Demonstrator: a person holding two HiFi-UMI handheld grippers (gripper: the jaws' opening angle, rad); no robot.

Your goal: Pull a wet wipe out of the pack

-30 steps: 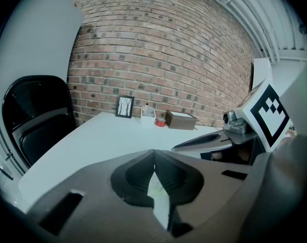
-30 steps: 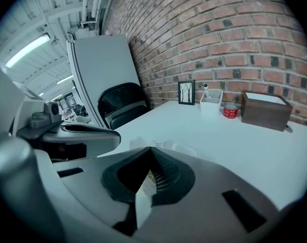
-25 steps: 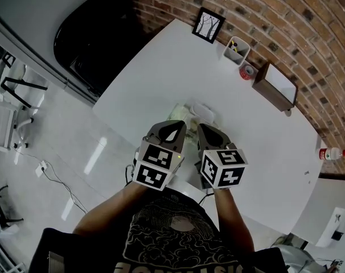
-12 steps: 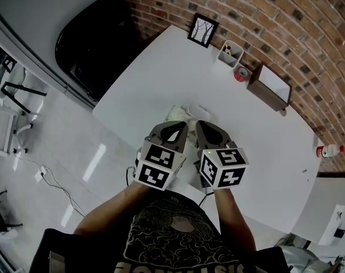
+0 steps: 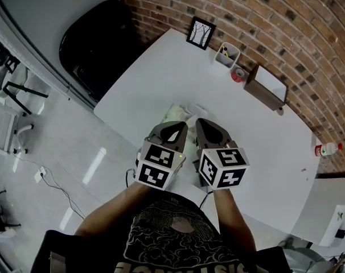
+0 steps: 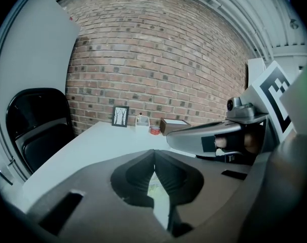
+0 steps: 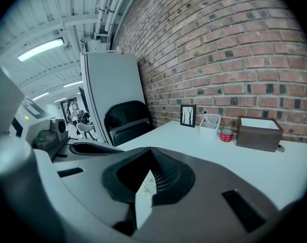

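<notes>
- Head view: wipe pack [image 5: 177,113] lies on the white surface [image 5: 161,67], just ahead of the left gripper [image 5: 171,128] and right gripper [image 5: 206,128]. Its near end is hidden under them. Layout matches 1 s ago; only the framing drifted.
- Left gripper view: fingers [image 6: 138,171] closed tip to tip and empty. A sliver of the pack shows below them.
- Right gripper view: fingers [image 7: 166,173] also closed and empty. A blurry strip of the pack shows below.

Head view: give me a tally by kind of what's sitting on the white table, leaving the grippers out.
Framed picture: 1
White pen holder: 1
Red tape roll: 1
Brown box: 1
Wet wipe pack: 1
Red-capped bottle, at the table's right edge: 1
Total: 6
</notes>
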